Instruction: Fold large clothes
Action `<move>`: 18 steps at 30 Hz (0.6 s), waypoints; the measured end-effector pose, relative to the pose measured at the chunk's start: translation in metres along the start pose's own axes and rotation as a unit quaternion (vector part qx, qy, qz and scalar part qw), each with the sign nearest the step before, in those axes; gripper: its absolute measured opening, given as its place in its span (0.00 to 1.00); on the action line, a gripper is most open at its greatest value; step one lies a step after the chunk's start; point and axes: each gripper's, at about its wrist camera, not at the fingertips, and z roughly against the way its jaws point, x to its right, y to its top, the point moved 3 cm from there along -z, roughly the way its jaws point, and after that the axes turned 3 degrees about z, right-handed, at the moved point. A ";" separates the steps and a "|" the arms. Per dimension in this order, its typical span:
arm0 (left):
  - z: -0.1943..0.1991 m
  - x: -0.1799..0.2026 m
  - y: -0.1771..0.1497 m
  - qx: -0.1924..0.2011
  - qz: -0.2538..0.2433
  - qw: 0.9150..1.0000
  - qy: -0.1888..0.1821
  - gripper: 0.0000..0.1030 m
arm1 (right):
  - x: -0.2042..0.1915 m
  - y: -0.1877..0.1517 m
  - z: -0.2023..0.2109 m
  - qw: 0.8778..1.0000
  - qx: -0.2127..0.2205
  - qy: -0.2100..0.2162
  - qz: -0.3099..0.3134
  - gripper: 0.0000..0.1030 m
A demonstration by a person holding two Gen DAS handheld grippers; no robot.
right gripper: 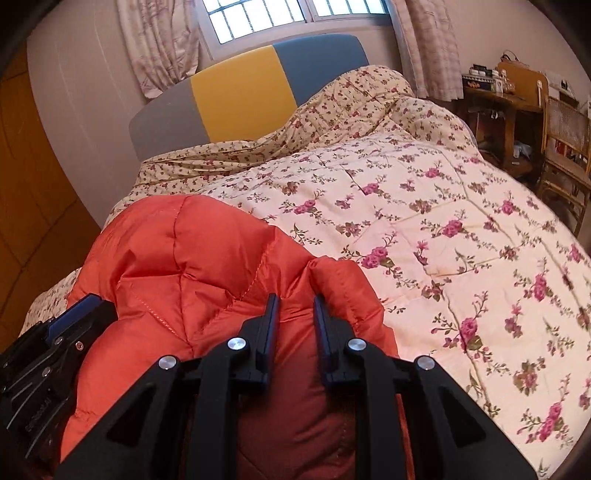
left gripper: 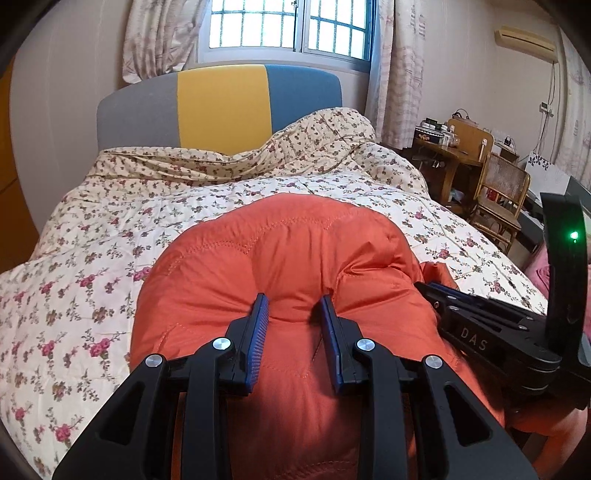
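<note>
Nearest the left wrist camera, the left gripper [left gripper: 293, 306] has its blue-padded jaws pinched into a puffy fold of the orange quilted down jacket [left gripper: 288, 258], the padding bulging up between and around the pads. In the right wrist view, the right gripper [right gripper: 293, 306] is likewise clamped on a ridge of the same orange jacket [right gripper: 192, 266], with cloth squeezed between its narrow jaws. The two tools sit side by side: the right one shows at about 3 o'clock in the left view [left gripper: 480, 325], the left one at about 8 o'clock in the right view.

The jacket bunches from both grips toward 12 o'clock, its rounded far edge lying on the cream floral quilted bedspread [left gripper: 110, 229]. Its long axis seems to run away from the grippers toward the headboard, though the near part is hidden under the tools. Both hands look equally near the garment, so the coming move probably depends on laying the held edge forward, toward 12 o'clock, evenly.

Farther off stands the grey, yellow and blue padded headboard [left gripper: 221, 107], with the barred window [left gripper: 288, 26] behind it.
</note>
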 end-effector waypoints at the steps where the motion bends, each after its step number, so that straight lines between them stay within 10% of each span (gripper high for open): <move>1: -0.002 0.000 0.000 0.000 0.002 1.000 -0.002 0.27 | 0.001 0.000 -0.003 1.000 -0.003 0.001 -0.004 0.17; 12: -0.012 -0.001 -0.005 0.015 0.008 1.000 -0.004 0.29 | 0.004 -0.006 -0.021 1.000 -0.001 -0.017 -0.007 0.16; 18: 0.018 -0.006 0.026 0.013 0.052 0.998 -0.011 0.76 | 0.009 -0.007 -0.014 1.000 0.011 0.007 -0.023 0.17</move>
